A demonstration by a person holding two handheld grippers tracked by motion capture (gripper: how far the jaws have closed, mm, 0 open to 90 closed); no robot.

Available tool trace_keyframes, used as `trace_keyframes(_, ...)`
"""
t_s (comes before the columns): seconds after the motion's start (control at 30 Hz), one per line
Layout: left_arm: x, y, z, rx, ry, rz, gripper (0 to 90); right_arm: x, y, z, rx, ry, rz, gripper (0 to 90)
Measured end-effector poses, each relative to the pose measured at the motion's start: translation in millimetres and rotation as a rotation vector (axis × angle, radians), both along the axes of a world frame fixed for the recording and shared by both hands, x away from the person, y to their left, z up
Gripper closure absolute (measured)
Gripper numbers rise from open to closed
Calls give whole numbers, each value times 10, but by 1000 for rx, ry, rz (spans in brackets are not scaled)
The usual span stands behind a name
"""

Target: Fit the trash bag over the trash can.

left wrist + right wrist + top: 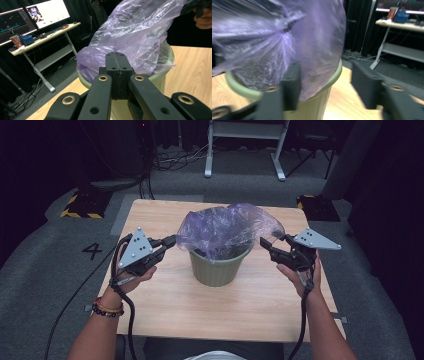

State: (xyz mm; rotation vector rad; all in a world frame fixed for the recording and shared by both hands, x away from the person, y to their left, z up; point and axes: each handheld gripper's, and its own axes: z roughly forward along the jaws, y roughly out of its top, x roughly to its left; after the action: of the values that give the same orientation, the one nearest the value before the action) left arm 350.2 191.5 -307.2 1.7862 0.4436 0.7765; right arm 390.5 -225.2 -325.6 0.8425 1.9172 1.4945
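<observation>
Here the thin purple plastic bag [227, 227] lines the green ribbed bin [218, 267] mid-tabletop [260, 305]. Left tongs [171, 240], at nine o'clock, clamp the film; right tongs [264, 242], at three, gape. Uneven pulling could tear it.

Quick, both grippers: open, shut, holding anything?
Left gripper: shut, by the bag, grip on it unclear.
Right gripper: open, bag edge between its jaws.
</observation>
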Motion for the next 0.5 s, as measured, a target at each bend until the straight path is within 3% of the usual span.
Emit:
trace_keyframes(0.13, 33, 27, 50, 0, -10, 14, 900, 62, 6, -27, -40, -3, 22, 886)
trace_keyframes(0.3, 85, 131, 98, -5, -10, 49, 900, 6, -63, 21, -30, -18, 24, 900)
trace_keyframes(0.5, 76, 297, 157, -49, 12, 65, 900, -241, -142, 123, 30, 28, 120, 900)
